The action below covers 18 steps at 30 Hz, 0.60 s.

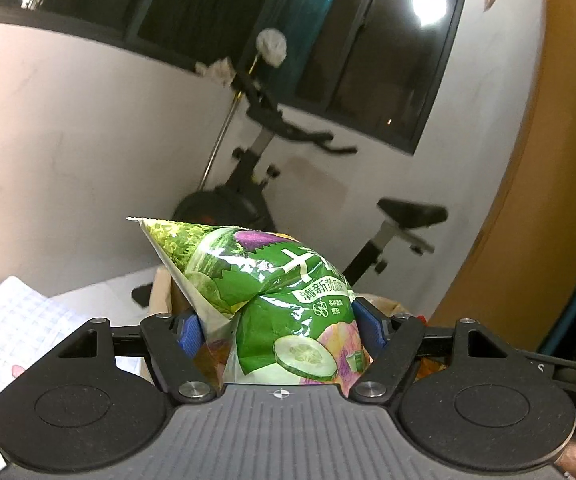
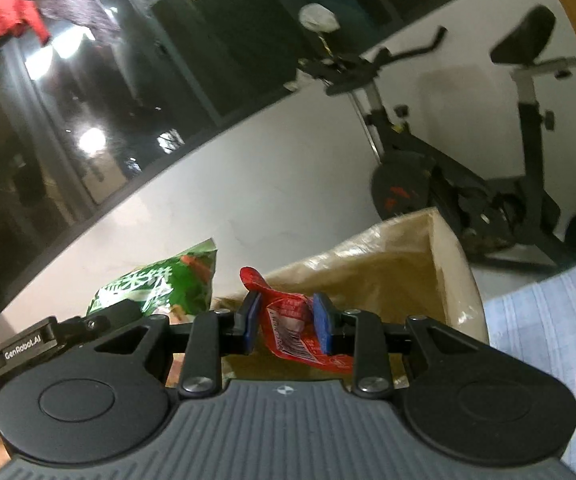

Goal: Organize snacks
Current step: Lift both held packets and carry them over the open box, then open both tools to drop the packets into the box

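My left gripper (image 1: 277,330) is shut on a puffy green snack bag (image 1: 259,292) printed with cucumber slices; the bag stands up between the blue pads and hides what lies beyond. My right gripper (image 2: 288,322) is shut on a small crumpled red snack packet (image 2: 294,330), held above the open cardboard box (image 2: 454,256). In the right wrist view the green snack bag (image 2: 159,286) shows at the left, carried by the other gripper's black body (image 2: 27,346). A brown edge of the cardboard box (image 1: 161,292) peeks out behind the bag in the left wrist view.
A black exercise bike (image 2: 448,176) stands against the white wall behind the box. A light checked cloth (image 2: 548,332) covers the surface at the right, and the same checked cloth (image 1: 19,328) lies at the left. Dark windows (image 2: 127,80) run above.
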Tool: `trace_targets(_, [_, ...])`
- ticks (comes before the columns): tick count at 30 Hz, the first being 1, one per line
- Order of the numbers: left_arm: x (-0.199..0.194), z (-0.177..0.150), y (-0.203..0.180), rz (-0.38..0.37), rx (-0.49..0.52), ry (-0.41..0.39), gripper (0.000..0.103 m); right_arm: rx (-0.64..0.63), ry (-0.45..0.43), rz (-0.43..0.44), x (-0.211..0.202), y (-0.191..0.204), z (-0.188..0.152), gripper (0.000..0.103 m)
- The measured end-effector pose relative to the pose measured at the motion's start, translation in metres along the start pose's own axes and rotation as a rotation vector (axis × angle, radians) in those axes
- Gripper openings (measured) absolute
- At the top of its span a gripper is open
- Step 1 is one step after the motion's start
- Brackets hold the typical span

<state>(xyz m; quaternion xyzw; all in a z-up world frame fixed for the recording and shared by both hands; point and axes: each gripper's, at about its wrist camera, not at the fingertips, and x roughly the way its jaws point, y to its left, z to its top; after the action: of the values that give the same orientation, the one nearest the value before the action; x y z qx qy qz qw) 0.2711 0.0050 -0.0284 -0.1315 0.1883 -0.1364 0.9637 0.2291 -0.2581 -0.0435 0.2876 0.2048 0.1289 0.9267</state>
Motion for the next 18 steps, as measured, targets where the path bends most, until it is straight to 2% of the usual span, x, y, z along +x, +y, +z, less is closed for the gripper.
trace_targets(3, [0.021,0.006,0.004,0.027,0.014,0.053,0.08,0.023,0.02,-0.042,0.006,-0.009,-0.002,0.034])
trace_targets(5, [0.03,0.01,0.007,0.018,0.001,0.079,0.09,0.028,0.023,-0.048,0.008,-0.012,-0.004,0.035])
trace_targets(7, [0.031,0.012,0.01,0.029,0.004,0.076,0.09,0.022,0.023,-0.041,0.005,-0.012,-0.006,0.036])
trace_targets(11, [0.023,0.012,0.012,0.037,0.03,0.074,0.091,-0.011,0.028,-0.046,0.002,-0.007,-0.006,0.045])
trace_targets(18, [0.003,0.018,0.017,0.061,0.057,0.077,0.091,-0.066,0.044,-0.056,-0.007,0.004,-0.005,0.046])
